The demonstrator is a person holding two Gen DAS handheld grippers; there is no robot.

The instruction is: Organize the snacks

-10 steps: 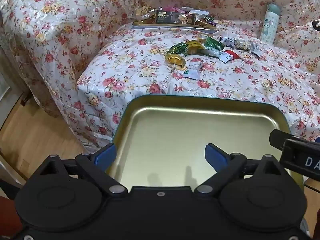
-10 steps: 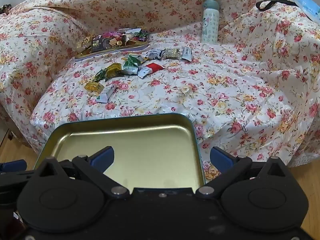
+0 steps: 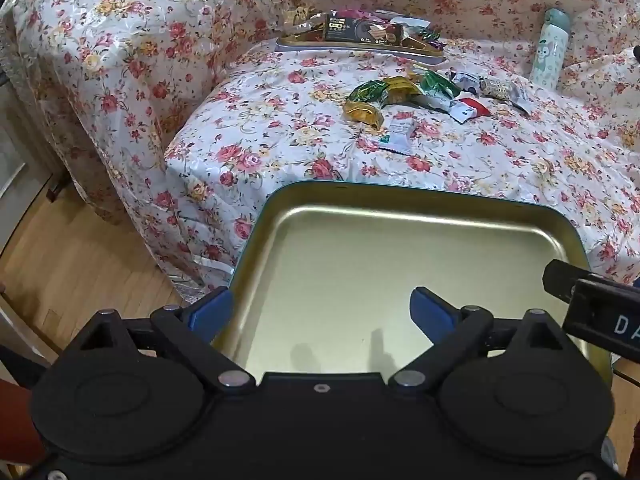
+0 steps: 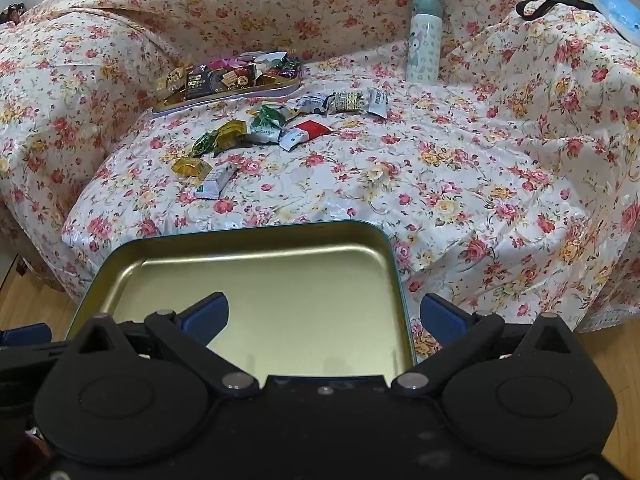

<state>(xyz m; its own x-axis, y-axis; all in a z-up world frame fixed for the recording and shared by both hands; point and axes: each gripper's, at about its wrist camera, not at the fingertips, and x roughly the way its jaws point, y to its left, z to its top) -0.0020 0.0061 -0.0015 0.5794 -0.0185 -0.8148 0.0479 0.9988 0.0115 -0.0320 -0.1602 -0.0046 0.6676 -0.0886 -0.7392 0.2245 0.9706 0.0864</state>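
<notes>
Only our right wrist view shows the black strap (image 4: pixel 554 5), while both show our left hand-held gripper (image 3: pixel 322 310) and right hand-held gripper (image 4: pixel 324 314) spread wide, straddling opposite edges of the empty gold tin tray (image 3: pixel 400 216) before the sofa's loose snacks (image 3: pixel 404 94).

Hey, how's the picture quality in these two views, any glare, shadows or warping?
Left wrist view: sharp; fisheye bends the floor at the edges; soft shine on the gold tin tray, with faint finger shadows near its front. Right wrist view: equally sharp, even lighting, glossy highlights on the floral cover.
</notes>
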